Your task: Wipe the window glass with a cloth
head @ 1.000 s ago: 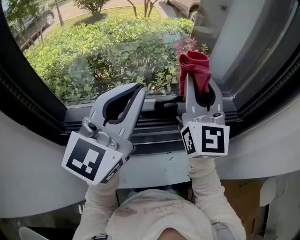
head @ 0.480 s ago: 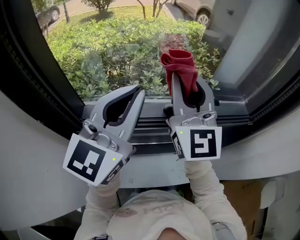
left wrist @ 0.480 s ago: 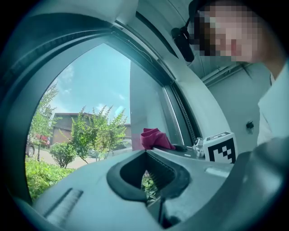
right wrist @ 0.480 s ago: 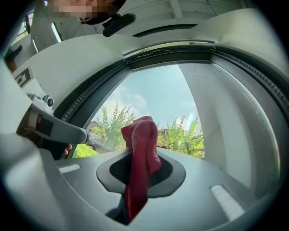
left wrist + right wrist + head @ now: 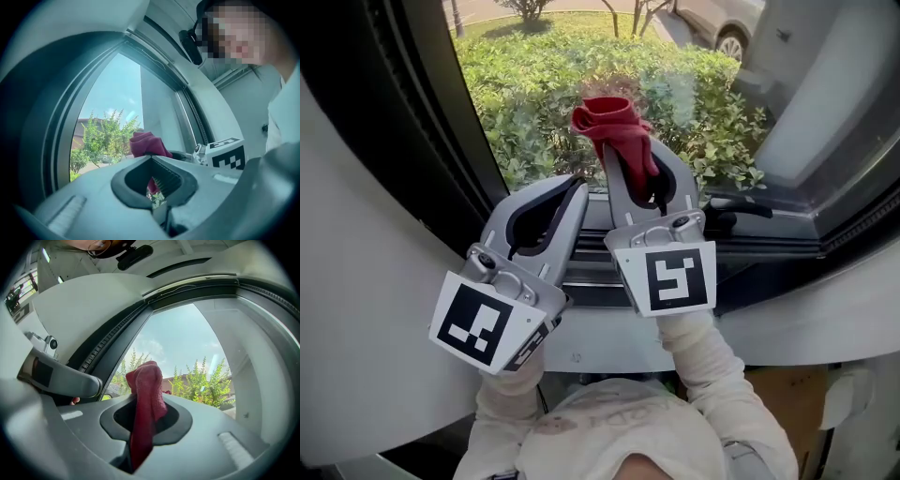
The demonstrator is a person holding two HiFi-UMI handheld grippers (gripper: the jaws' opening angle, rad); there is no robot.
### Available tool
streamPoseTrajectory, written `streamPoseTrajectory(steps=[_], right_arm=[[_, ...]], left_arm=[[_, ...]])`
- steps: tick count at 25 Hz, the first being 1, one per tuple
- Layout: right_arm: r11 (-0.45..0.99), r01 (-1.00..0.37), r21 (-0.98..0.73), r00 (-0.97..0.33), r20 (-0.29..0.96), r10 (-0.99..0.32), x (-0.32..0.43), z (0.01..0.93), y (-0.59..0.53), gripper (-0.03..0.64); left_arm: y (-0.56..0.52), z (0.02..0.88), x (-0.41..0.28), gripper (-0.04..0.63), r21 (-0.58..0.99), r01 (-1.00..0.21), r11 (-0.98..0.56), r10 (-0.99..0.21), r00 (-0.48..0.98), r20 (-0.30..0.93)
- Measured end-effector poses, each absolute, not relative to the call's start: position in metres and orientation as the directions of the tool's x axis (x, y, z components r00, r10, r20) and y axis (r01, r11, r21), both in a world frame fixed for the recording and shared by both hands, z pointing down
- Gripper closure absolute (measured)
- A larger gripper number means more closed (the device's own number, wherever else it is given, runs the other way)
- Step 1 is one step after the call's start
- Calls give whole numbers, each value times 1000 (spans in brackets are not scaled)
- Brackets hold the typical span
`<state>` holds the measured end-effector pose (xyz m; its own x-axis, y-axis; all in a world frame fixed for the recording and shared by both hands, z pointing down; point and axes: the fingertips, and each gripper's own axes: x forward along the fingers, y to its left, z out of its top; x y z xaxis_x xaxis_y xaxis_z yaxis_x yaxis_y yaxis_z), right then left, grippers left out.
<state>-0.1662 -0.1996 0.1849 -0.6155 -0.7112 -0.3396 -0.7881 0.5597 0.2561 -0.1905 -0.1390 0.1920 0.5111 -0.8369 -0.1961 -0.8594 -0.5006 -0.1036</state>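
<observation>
A red cloth [image 5: 614, 127] sticks up out of my right gripper [image 5: 630, 161], which is shut on it and holds its bunched top against the window glass [image 5: 694, 84], low on the pane. In the right gripper view the cloth [image 5: 146, 394] hangs down through the jaws, in front of the glass [image 5: 187, 348]. My left gripper [image 5: 572, 185] sits just left of the right one, over the lower frame, its jaws shut on nothing. In the left gripper view, its shut tips [image 5: 151, 158] partly hide the cloth [image 5: 146, 142] beyond them.
A dark window frame [image 5: 422, 112] runs up the left side, close to the left gripper. A black window handle [image 5: 736, 208] lies on the lower frame to the right. The white sill [image 5: 609, 349] is below both grippers. Outside are a hedge [image 5: 544, 75] and a car [image 5: 727, 28].
My right gripper has carried the cloth to the left along the lower part of the glass. The left gripper has stayed beside it, still shut.
</observation>
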Motion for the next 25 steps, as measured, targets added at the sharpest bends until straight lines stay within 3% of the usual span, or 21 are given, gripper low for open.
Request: streamPoseTrajectory(steps=[11, 25], right_arm=[[674, -706, 217, -708, -241, -664, -147, 201, -182, 546], [704, -703, 100, -707, -205, -677, -30, 227, -100, 546]], left_arm=[[-122, 190, -182, 495, -98, -865, -493, -840, 502, -206], [-94, 221, -99, 495, -99, -799, -593, -788, 601, -133]])
